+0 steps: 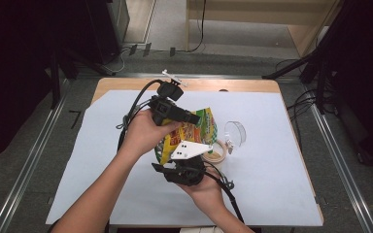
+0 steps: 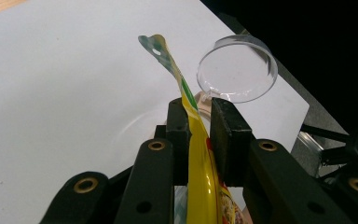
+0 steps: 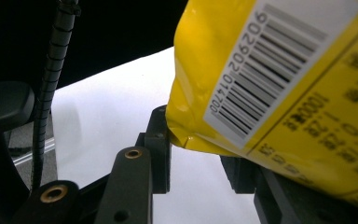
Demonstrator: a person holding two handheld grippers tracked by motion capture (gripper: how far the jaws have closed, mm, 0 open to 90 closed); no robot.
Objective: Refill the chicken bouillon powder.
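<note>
Both grippers hold the yellow bag (image 1: 190, 132) above the table: left gripper (image 2: 199, 122) pinches its edge, right gripper (image 3: 200, 154) its corner; clear cup (image 1: 235, 132) at three o'clock.

On the yellow snack bag (image 3: 279, 93) you can read a white barcode label (image 3: 270, 56) with the digits 20290201470 running beside the bars. The darker print below the label is too blurred to read.
</note>
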